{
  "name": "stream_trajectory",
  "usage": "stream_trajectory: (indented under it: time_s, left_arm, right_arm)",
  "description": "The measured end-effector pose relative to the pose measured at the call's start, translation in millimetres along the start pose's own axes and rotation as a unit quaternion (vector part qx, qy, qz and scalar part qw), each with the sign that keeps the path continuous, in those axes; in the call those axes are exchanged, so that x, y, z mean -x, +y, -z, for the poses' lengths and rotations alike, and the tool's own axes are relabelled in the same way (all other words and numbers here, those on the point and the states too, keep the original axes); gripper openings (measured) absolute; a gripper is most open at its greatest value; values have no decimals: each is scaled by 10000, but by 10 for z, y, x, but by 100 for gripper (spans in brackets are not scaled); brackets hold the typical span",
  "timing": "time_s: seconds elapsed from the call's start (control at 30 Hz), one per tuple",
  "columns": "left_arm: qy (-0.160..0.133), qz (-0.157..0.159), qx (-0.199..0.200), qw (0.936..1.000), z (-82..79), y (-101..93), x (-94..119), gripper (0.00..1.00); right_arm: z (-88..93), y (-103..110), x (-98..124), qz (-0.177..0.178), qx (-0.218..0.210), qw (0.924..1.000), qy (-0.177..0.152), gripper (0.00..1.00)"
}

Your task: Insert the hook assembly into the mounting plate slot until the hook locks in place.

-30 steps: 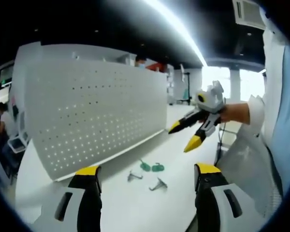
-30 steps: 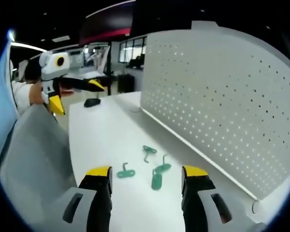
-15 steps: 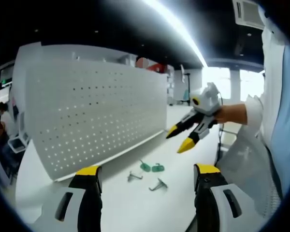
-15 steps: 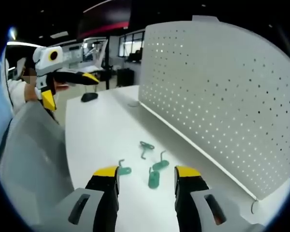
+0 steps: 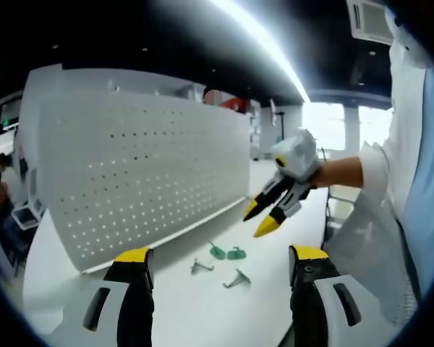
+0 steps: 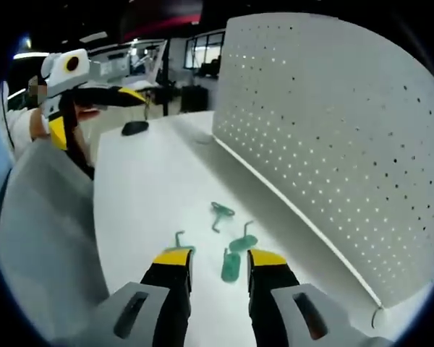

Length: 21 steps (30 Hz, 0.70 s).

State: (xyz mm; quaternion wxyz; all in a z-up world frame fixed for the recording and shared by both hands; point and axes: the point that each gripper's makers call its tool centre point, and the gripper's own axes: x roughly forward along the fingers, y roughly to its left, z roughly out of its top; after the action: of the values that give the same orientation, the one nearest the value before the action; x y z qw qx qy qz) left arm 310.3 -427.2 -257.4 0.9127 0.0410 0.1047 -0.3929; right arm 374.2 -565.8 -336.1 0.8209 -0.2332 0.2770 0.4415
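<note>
Currently: right gripper (image 6: pixel 215 262) above white table (image 6: pixel 145 195), jaws narrowly parted, empty | green hooks (image 6: pixel 231 265) lie on table just past its tips, apart from white pegboard (image 6: pixel 333 144) | left gripper (image 5: pixel 220 262) jaws wide apart, empty, held above table | four hooks (image 5: pixel 236 277) near pegboard base (image 5: pixel 130 181)

The left gripper view is looking from well back along the white tabletop (image 5: pixel 202 311), facing the upright white perforated metal panel (image 5: pixel 137 173) on its left. The right gripper view is looking from nearer, with the panel (image 6: pixel 333 137) on its right. Both are sharing the small green plastic hooks (image 5: pixel 228 252) (image 6: pixel 231 264) lying on the tabletop (image 6: pixel 145 195).
</note>
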Motion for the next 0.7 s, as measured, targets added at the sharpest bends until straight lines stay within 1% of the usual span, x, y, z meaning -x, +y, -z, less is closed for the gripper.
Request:
stream_trajectory:
  time_s: [0.07, 0.17, 0.3, 0.53, 0.7]
  left_arm:
    - [-3, 12, -10, 10000, -3, -8, -3, 78]
    - [-19, 17, -3, 10000, -8, -9, -2, 77]
    - [-29, 26, 7, 10000, -10, -10, -1, 77]
    - [-11, 69, -5, 10000, -7, -28, -8, 76]
    - [-21, 60, 0, 10000, -14, -22, -4, 76]
  right_arm:
    - [12, -10, -38, -3, -31, 10000, 65, 25]
    - [63, -32, -103, 46, 138, 9995, 268, 23]
    - [102, -21, -187, -16, 82, 9992, 396, 21]
    - [198, -67, -328, 5, 107, 9977, 674, 16]
    - [240, -70, -414, -19, 230, 9962, 839, 15]
